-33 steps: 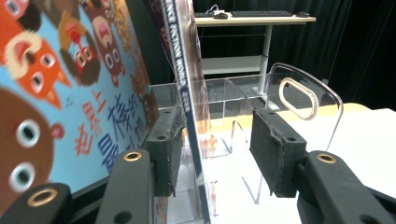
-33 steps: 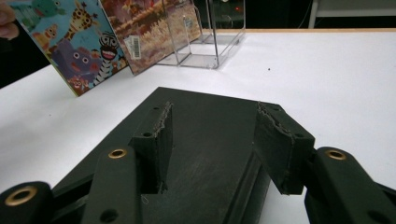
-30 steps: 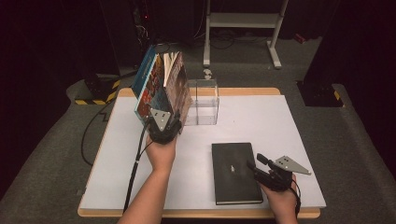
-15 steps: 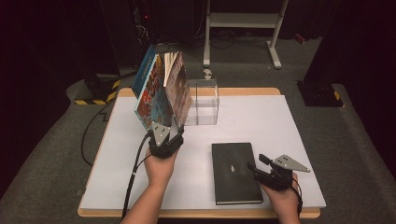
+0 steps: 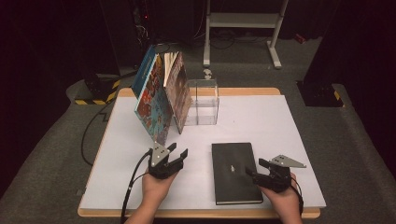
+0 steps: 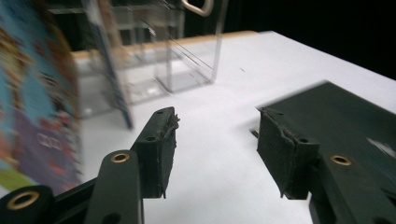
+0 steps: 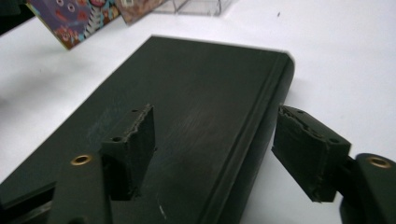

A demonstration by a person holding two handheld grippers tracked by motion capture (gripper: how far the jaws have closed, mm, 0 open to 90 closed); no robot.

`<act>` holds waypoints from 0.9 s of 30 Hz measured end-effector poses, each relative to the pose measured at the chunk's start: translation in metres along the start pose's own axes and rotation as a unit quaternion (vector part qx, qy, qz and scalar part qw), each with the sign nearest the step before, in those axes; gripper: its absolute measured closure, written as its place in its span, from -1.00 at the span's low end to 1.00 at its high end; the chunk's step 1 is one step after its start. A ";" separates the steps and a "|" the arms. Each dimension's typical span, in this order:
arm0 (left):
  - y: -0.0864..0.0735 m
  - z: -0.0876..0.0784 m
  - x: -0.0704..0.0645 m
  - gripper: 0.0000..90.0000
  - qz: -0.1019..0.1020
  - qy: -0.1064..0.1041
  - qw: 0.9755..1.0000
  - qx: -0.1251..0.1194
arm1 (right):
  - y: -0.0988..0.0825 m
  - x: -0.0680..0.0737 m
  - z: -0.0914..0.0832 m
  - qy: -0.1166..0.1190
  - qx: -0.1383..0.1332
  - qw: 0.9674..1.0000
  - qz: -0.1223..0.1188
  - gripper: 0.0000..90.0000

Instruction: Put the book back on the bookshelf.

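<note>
We see a white table (image 5: 280, 121), on whose far left side picture books (image 5: 161, 98) lean against a clear plastic box (image 5: 203, 100). Nearer, right of centre, a black book (image 5: 233, 172) lies flat. At its right edge the right gripper (image 5: 254, 173) has just been opening, one jaw over the cover and one beyond the edge, neither pressing. The left gripper (image 5: 180, 156), on the near left just in front of the picture books, has likewise been opening and holds nothing between its jaws.
</note>
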State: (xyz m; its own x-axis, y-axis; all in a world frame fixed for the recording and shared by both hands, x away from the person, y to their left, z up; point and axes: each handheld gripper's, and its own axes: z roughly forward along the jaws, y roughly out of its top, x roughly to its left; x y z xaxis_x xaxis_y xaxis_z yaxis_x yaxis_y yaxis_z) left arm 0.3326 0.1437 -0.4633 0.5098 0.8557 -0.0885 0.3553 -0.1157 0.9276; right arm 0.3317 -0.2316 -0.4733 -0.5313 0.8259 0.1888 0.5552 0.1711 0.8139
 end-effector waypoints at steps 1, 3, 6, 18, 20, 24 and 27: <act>-0.003 0.001 -0.002 0.02 0.002 -0.007 1.000 0.002 | -0.001 0.002 0.001 0.001 0.004 1.000 0.000 -0.34; -0.007 0.001 -0.006 0.00 0.011 -0.021 1.000 0.004 | -0.002 0.007 0.004 0.003 0.013 1.000 0.000 -0.35; -0.010 0.001 -0.010 -0.01 0.014 -0.037 0.999 0.000 | -0.008 0.012 0.003 -0.010 0.023 1.000 -0.009 -0.36; -0.015 0.002 -0.006 -0.11 -0.020 -0.106 0.994 0.023 | -0.002 0.031 0.020 -0.013 0.060 0.998 0.020 -0.38; -0.016 0.004 -0.007 -0.12 -0.021 -0.107 0.994 0.029 | 0.004 0.042 0.033 -0.002 0.065 0.998 0.008 -0.38; -0.022 0.009 -0.005 -0.15 -0.037 -0.110 0.992 0.053 | 0.010 0.052 0.046 0.002 0.062 0.998 -0.004 -0.38; -0.027 0.013 -0.009 -0.22 -0.043 -0.120 0.989 0.071 | 0.010 0.049 0.046 0.009 0.055 0.998 -0.009 -0.38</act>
State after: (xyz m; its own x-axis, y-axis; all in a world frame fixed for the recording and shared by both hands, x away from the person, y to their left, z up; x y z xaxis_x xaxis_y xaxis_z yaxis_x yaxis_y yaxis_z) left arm 0.3283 0.1325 -0.4922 0.6389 0.7224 -0.2644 0.5032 -0.1325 0.8540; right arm 0.3405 -0.1645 -0.4812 -0.5523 0.8127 0.1855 0.6126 0.2448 0.7516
